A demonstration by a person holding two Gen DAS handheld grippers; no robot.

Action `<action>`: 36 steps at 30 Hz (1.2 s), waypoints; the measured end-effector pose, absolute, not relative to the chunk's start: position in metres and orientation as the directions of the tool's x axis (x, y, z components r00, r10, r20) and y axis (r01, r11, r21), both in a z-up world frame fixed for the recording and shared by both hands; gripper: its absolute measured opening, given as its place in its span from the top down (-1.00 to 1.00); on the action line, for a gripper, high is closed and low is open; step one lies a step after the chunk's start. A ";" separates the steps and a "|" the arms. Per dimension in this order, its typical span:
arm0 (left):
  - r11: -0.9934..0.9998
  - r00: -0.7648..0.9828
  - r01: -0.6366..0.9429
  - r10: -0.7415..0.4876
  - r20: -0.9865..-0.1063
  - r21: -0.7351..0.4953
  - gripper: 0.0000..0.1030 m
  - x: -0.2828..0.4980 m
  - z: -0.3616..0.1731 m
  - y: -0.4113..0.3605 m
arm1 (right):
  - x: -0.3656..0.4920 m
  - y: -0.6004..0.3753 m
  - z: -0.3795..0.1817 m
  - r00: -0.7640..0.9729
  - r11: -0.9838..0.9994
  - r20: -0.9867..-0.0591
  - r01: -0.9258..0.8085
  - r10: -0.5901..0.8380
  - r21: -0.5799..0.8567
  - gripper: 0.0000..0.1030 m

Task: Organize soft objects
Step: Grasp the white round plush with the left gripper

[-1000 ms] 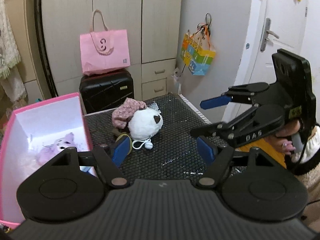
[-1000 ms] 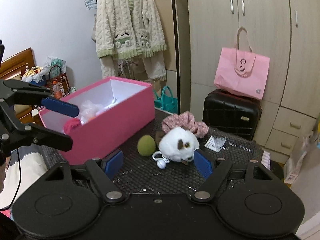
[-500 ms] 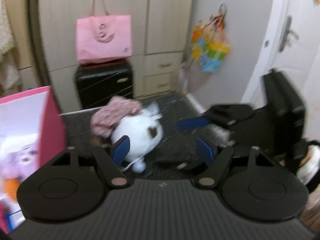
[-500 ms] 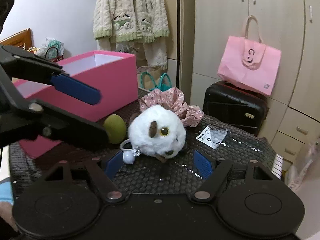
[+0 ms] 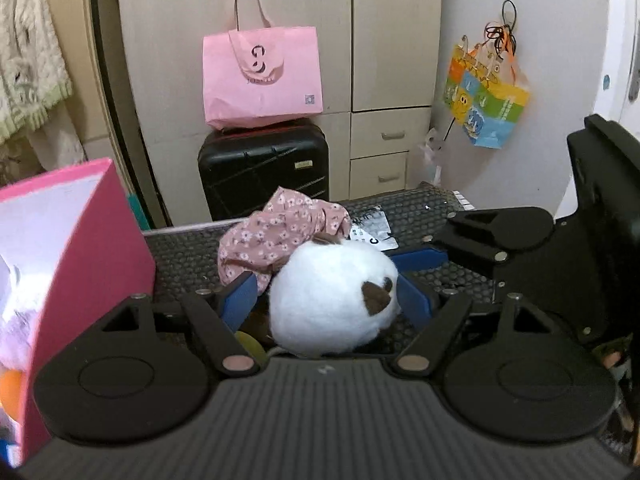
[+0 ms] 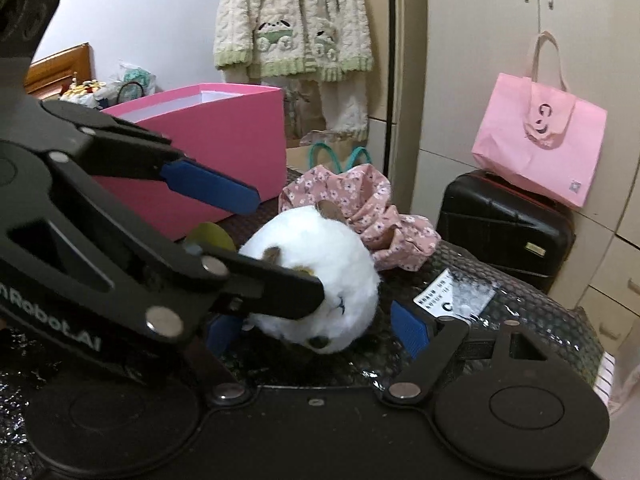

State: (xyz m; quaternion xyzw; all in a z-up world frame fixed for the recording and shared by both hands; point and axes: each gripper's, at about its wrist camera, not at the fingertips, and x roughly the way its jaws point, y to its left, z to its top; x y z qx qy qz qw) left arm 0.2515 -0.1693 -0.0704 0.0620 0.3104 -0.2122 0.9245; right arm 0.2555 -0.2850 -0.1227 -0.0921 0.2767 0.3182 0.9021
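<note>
A round white plush toy with brown patches lies on the black mat. It also shows in the right wrist view. My left gripper is open with its blue pads on either side of the plush. My right gripper is open too, its pads flanking the plush from the other side. A pink floral cloth lies bunched just behind the plush. A green ball sits beside it, mostly hidden. The pink box holding soft toys stands at the left.
A black suitcase with a pink tote bag on top stands behind the mat against the wardrobe. A white label card lies on the mat. A knitted cardigan hangs behind the pink box.
Both grippers have moved in on the white plush from opposite sides. It now sits between both sets of open fingers. The plush has tipped over, face down toward the right gripper.
</note>
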 end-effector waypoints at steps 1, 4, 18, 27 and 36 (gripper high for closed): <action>0.899 0.703 0.435 -0.371 -0.607 -0.047 -0.48 0.253 -0.072 -0.168 | 0.256 -0.284 -0.123 0.639 0.774 -0.559 -0.634 0.528 0.006 -0.63; 0.893 0.655 0.428 -0.411 -0.635 -0.137 -0.48 0.261 -0.077 -0.165 | 0.253 -0.283 -0.124 0.636 0.766 -0.556 -0.643 0.535 0.000 -0.54; 0.878 0.617 0.459 -0.424 -0.663 -0.136 -0.47 0.237 -0.072 -0.168 | 0.218 -0.286 -0.114 0.657 0.802 -0.556 -0.596 0.510 0.031 -0.30; 0.847 0.587 0.510 -0.471 -0.659 -0.150 -0.47 0.199 -0.053 -0.165 | 0.177 -0.285 -0.094 0.683 0.824 -0.545 -0.566 0.486 0.026 -0.29; 0.811 0.495 0.544 -0.516 -0.700 -0.213 -0.47 0.161 -0.040 -0.159 | 0.133 -0.275 -0.079 0.680 0.853 -0.594 -0.522 0.430 0.020 -0.29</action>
